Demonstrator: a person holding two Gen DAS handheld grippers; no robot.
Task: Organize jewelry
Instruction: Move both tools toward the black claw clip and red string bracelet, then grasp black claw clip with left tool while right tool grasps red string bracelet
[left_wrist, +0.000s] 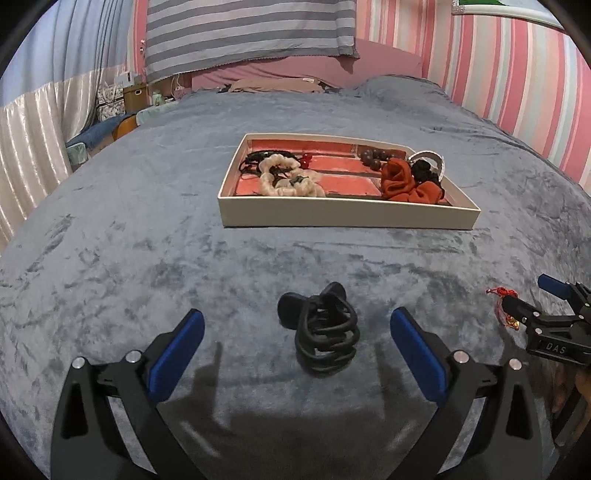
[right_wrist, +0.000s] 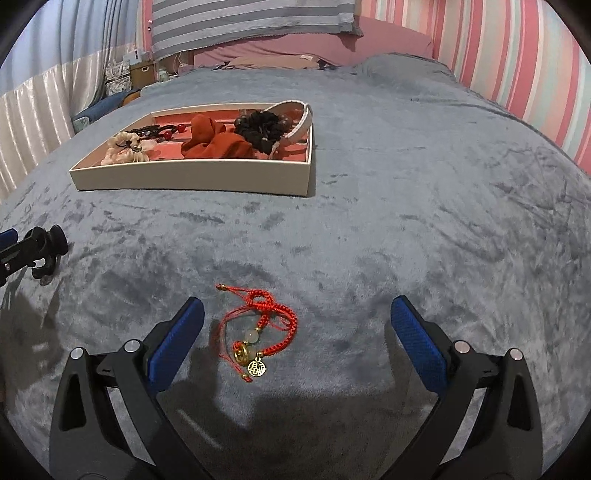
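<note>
On the plush grey bed (left_wrist: 147, 258), a glossy black claw clip (left_wrist: 319, 330) lies between the left gripper's (left_wrist: 297, 332) wide fingers; a braided red cord bracelet (right_wrist: 258, 328) lies between the right gripper's (right_wrist: 297, 328) wide fingers. The cream tray (left_wrist: 347, 216) holds scrunchies (left_wrist: 402, 181) and beads (left_wrist: 373, 155)

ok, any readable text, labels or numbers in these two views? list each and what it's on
"DAS": pale letters on the black body of the right tongs, seen at the left wrist view's right edge.
Round gold charm on the red braided cord bracelet: one cut-out character, too small to read with confidence.
Nothing legible on the cream rectangular jewelry tray or elsewhere.
</note>
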